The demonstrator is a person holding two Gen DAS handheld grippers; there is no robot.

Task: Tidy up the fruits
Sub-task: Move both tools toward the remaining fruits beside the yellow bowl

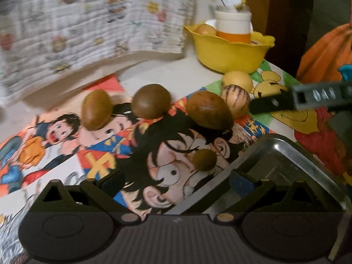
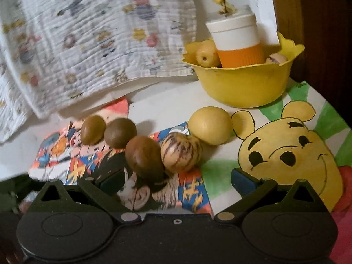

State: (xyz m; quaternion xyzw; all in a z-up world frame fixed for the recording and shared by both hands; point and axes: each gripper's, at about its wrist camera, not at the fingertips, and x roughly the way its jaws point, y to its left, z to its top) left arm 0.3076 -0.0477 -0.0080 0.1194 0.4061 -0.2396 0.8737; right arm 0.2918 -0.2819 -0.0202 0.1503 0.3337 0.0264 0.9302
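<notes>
Brown fruits sit in a rough row on the table's cartoon prints: left one (image 2: 92, 132) upright-oval, middle one (image 2: 120, 132) round, right one (image 2: 145, 157) with its long axis running near-to-far. Striped fruit (image 2: 180, 152) touches it, yellow fruit (image 2: 210, 125) just behind. Small brown fruit (image 1: 204, 159) lies by the metal tray (image 1: 303, 156). Yellow bowl (image 2: 246, 83) holds a cup (image 2: 237, 41) and more fruit. Left tongs (image 1: 176, 180) and right tongs (image 2: 176, 179) both spread, empty.

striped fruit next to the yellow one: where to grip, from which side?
Grip the striped fruit across its round middle, coming from above. A brown fruit and the yellow fruit crowd its flanks, so close the right gripper jaws on its near and far faces.
</notes>
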